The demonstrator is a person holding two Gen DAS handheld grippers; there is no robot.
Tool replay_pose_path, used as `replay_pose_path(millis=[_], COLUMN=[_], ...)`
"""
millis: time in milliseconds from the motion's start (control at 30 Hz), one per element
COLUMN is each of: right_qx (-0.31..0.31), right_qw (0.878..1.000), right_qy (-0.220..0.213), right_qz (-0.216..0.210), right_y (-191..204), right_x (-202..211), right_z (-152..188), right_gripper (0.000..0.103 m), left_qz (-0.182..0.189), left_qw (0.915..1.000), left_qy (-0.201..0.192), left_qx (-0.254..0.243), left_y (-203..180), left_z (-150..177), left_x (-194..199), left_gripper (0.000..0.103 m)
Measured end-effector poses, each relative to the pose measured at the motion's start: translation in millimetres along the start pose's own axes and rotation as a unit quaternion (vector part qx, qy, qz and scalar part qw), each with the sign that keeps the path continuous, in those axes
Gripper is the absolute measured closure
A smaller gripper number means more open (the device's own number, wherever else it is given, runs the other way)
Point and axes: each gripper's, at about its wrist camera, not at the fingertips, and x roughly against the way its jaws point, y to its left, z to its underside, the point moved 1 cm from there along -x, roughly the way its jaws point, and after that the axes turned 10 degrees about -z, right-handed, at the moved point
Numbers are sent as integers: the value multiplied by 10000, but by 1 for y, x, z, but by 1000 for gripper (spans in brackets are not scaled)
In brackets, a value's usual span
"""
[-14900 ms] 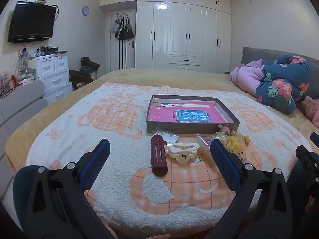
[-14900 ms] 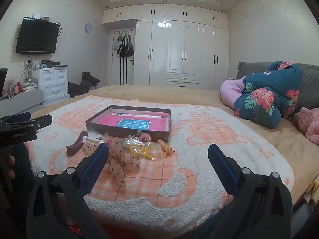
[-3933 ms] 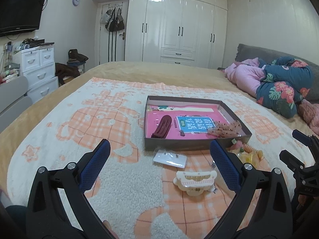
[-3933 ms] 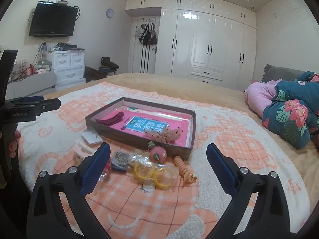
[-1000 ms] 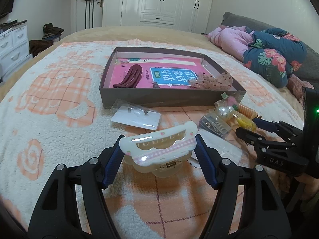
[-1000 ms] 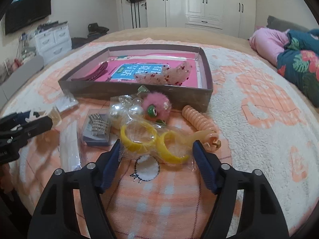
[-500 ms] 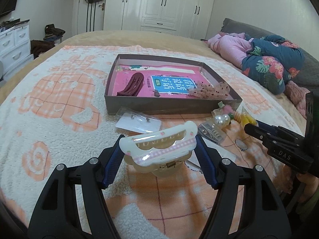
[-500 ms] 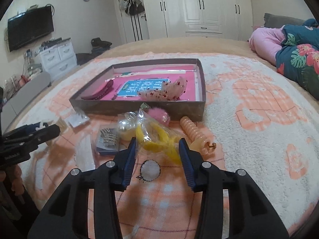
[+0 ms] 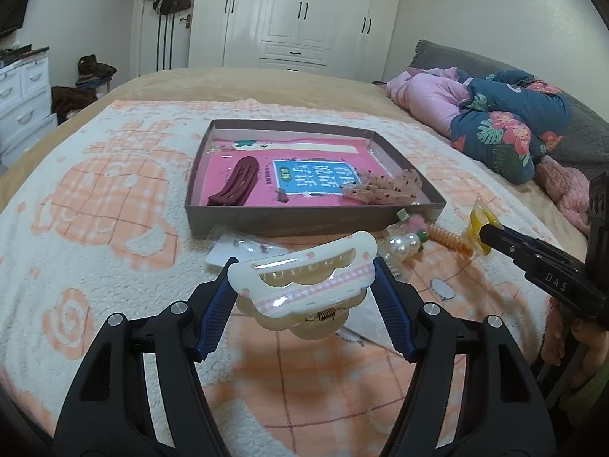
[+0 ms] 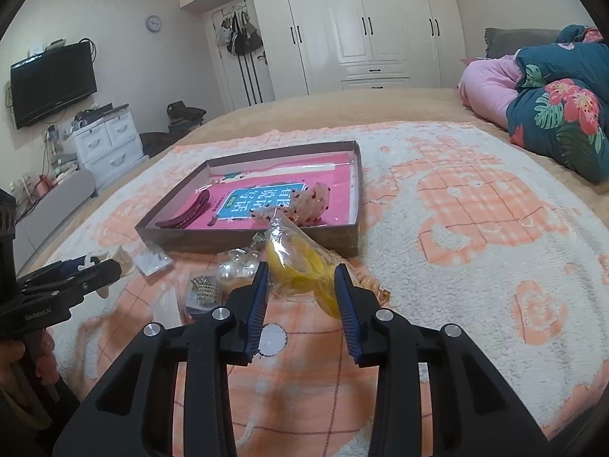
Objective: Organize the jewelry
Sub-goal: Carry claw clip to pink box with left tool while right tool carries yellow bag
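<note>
Left wrist view: the left hand-held gripper (image 9: 302, 301) is closed across the ends of a cream claw hair clip (image 9: 302, 285), one blue pad on each end, and holds it above the orange-checked blanket (image 9: 95, 228). At 12 o'clock from the clip lies the brown tray (image 9: 312, 224) with a pink liner. Inside it, at the left, rests a maroon hair clip (image 9: 236, 186); at the right, a speckled translucent scrunchie (image 9: 384, 190) lies against the near wall. Between tray and clip, a small clear packet (image 9: 243, 251) lies on the blanket. At 2 o'clock from the clip sit a pearl piece in clear wrap (image 9: 403, 245) and an orange spiral hair tie (image 9: 449, 240).

Right wrist view: the right hand-held gripper (image 10: 302, 297) pinches a clear bag of yellow bangles (image 10: 300, 262), raised off the blanket, just short of the tray's near wall. At 9 o'clock from the bag, a packet of metal clips (image 10: 201, 291) lies on the blanket. At 2 o'clock, well apart, folded quilts (image 10: 552, 114) rest on the bed.
</note>
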Motion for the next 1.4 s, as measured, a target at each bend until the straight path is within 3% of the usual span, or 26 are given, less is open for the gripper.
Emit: replay_pose_path(millis=[667,1400], right_qx=[151,542], right_qw=[9993,9971], right_qy=[-307,-528], right_qz=[162,63], right_y=[-3,6], right_x=[9,-15], right_z=[-14,-61], right_gripper=[74,74], left_qz=[127,-17], left_qw=[9997,9994], left_qy=[-200,-328], left_qx=[-18,65], left_y=[-17,-8], left_z=[-45,-96], left_x=[-22,-73], left_gripper=[43,43])
